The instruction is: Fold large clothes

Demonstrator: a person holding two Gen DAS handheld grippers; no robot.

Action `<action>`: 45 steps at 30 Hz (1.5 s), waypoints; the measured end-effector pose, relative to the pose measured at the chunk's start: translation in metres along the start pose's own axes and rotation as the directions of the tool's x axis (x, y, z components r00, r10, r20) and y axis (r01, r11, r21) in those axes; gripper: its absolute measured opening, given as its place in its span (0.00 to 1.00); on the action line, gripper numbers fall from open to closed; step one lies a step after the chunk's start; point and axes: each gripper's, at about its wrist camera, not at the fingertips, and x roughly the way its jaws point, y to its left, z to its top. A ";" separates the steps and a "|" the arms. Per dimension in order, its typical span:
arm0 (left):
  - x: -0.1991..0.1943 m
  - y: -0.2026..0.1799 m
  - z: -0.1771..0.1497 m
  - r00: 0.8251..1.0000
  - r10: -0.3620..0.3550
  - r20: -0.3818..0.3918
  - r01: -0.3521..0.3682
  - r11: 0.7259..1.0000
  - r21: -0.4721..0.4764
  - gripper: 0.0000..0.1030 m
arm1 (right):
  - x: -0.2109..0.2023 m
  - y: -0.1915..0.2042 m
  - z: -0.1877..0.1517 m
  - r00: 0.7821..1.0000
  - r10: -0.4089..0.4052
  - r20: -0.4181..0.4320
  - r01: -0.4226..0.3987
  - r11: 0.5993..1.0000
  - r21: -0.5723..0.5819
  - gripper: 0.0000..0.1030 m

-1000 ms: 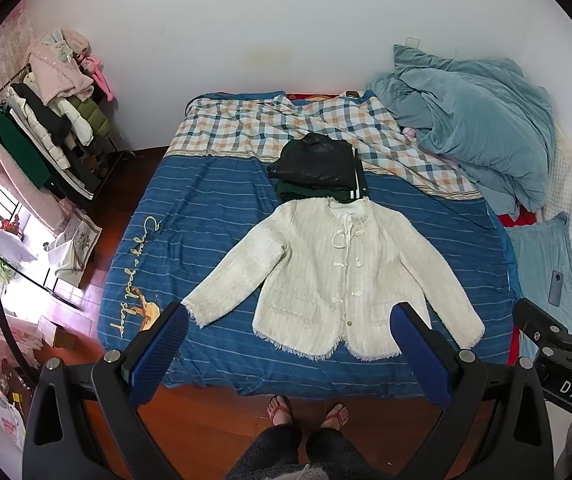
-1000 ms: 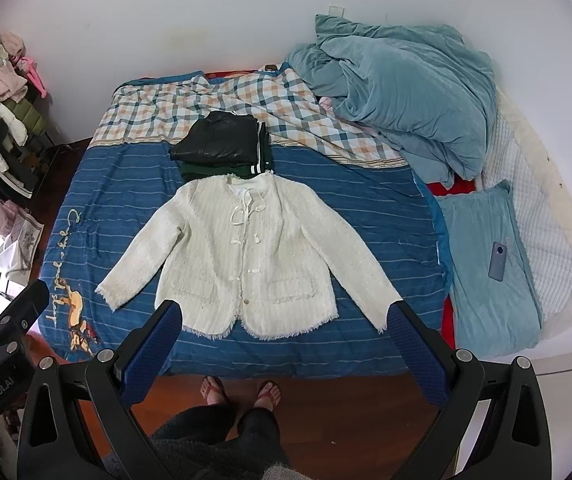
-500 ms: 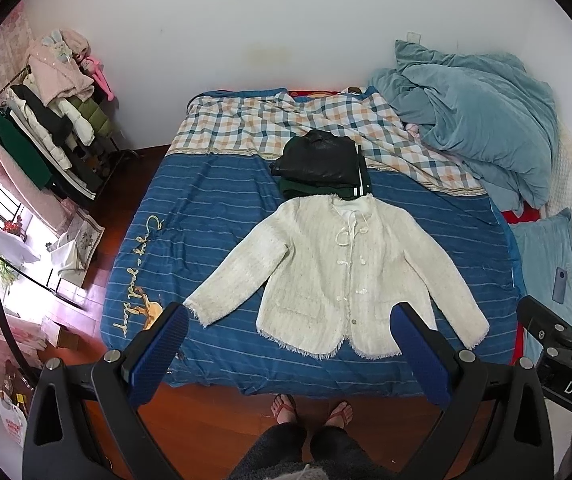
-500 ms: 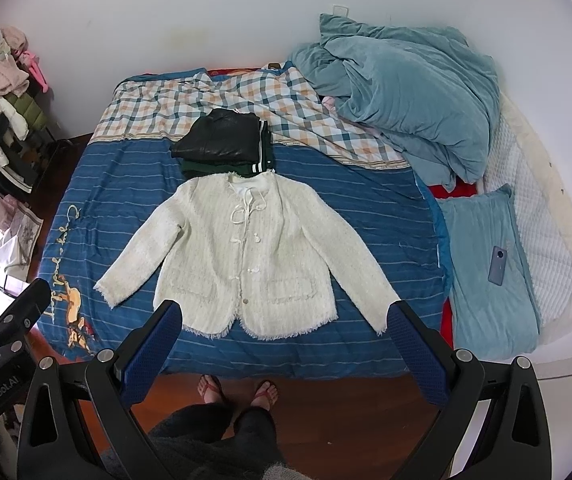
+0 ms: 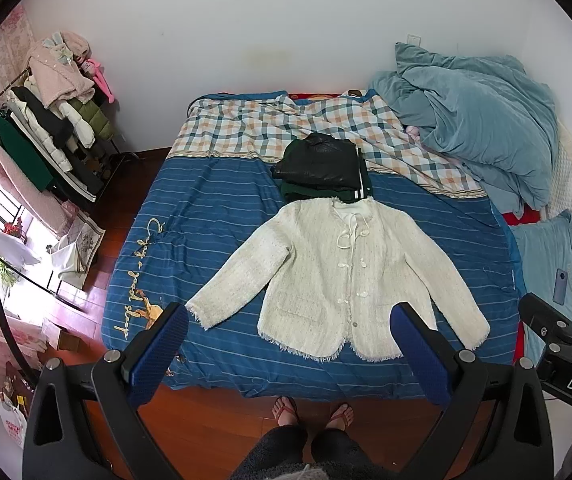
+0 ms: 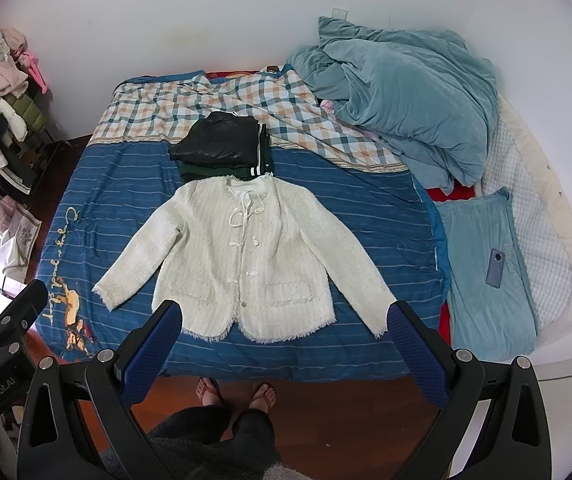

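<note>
A cream tweed jacket (image 5: 342, 276) lies flat and face up on the blue striped bed cover (image 5: 205, 208), sleeves spread out to both sides, hem toward me. It also shows in the right wrist view (image 6: 245, 256). Behind its collar sits a stack of folded dark clothes (image 5: 322, 168), also in the right wrist view (image 6: 221, 146). My left gripper (image 5: 290, 320) is open and empty, held high above the bed's foot. My right gripper (image 6: 283, 316) is open and empty at the same height.
A crumpled teal duvet (image 6: 402, 92) fills the bed's far right. A teal pillow (image 6: 486, 272) with a phone (image 6: 494, 267) lies at right. A loaded clothes rack (image 5: 45, 120) stands at left. The person's feet (image 5: 312, 412) stand on the wood floor by the bed's foot.
Both grippers have risen and drawn back slightly, so the bed and jacket sit a little higher and smaller in view. Nothing on the bed has moved.
</note>
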 end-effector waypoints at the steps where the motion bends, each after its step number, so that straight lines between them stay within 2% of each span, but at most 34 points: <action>1: 0.000 0.000 0.000 1.000 0.000 0.000 0.000 1.000 0.000 1.00 | 0.000 0.000 0.001 1.000 0.000 0.000 0.000 1.000 -0.002 1.00; 34: -0.002 0.005 0.017 1.000 -0.022 0.008 0.022 1.000 -0.001 1.00 | -0.005 0.002 0.005 1.000 -0.011 0.007 0.011 1.000 -0.005 1.00; 42: 0.016 0.017 0.026 0.999 -0.031 0.019 0.031 0.999 0.013 1.00 | 0.000 0.010 0.013 1.000 -0.021 -0.005 0.021 0.999 0.036 1.00; 45: 0.043 0.018 0.032 1.000 -0.015 0.027 0.014 1.000 0.024 1.00 | 0.016 0.005 0.011 0.999 0.020 0.028 -0.022 0.997 0.080 1.00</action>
